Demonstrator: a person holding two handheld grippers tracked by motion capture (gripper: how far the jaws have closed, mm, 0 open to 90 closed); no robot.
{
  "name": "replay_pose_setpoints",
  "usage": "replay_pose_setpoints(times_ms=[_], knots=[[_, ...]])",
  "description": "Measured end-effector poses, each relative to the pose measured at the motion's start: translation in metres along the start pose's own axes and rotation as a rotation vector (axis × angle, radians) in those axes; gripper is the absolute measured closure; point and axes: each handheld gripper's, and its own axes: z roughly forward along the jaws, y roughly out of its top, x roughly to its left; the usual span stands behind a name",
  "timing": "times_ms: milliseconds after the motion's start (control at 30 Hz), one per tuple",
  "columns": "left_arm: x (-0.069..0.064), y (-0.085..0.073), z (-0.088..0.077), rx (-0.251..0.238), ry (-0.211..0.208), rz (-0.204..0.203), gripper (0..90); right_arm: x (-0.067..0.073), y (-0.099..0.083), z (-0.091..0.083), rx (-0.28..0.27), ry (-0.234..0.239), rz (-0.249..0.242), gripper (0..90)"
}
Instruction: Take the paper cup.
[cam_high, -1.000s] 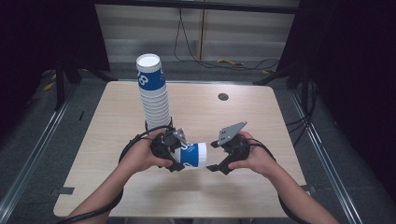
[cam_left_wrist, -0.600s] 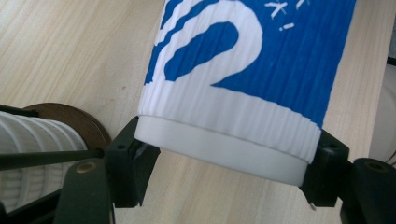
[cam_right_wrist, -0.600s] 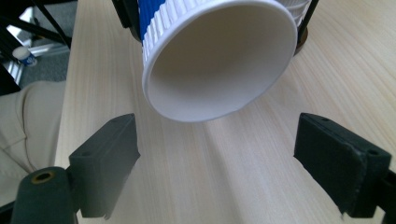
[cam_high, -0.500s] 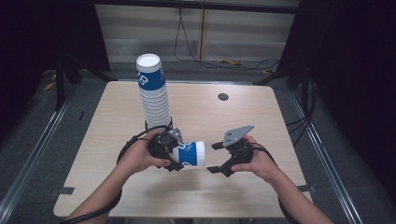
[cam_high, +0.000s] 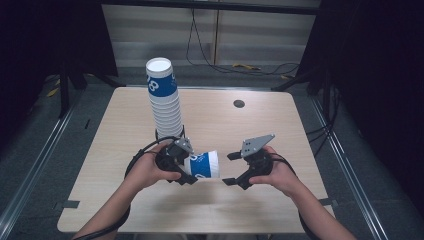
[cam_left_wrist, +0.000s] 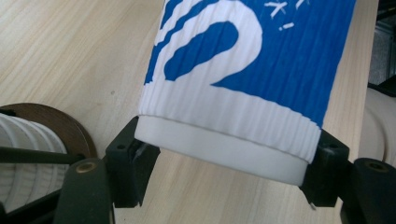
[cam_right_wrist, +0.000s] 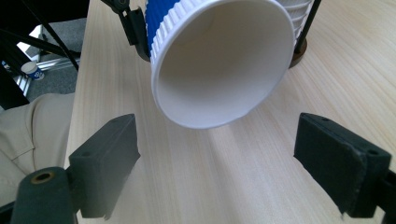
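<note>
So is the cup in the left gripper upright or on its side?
On its side: the cup lies level in the left gripper, open mouth facing the right gripper.

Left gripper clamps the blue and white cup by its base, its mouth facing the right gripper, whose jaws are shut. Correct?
Not quite: the right gripper is open, jaws wide apart, as the right gripper view shows. The left gripper does clamp the cup by its base.

A big white number 2 (cam_left_wrist: 205, 46) stands on the blue side of the paper cup (cam_left_wrist: 243, 84), in the top middle of the left gripper view. The top cup of the stack (cam_high: 161, 82) has white marks too small to read.
</note>
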Motion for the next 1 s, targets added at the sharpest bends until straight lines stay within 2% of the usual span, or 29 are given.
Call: replay_pose_setpoints(times_ms=[133,300,400,1000], knots=[[-0.0002,-0.0022,0.0015,-0.022,-0.006,-0.018,30.8,0.0017,0.0015,0.0002,-0.004,0.006,-0.010,13.2],[0.0026,-0.0049,0.0018,-0.029,-0.027,-0.001,30.8,0.0019,0.0025,0.0005,-0.022,0.011,-0.008,13.2],[0.0030,-0.0066,0.0026,-0.047,-0.039,-0.015,30.7,0.0021,0.0032,0.0011,-0.026,0.011,-0.012,13.2],[0.0014,-0.0082,0.0058,-0.087,-0.065,-0.043,30.7,0.0024,0.0081,0.0041,-0.062,0.010,0.000,13.2]])
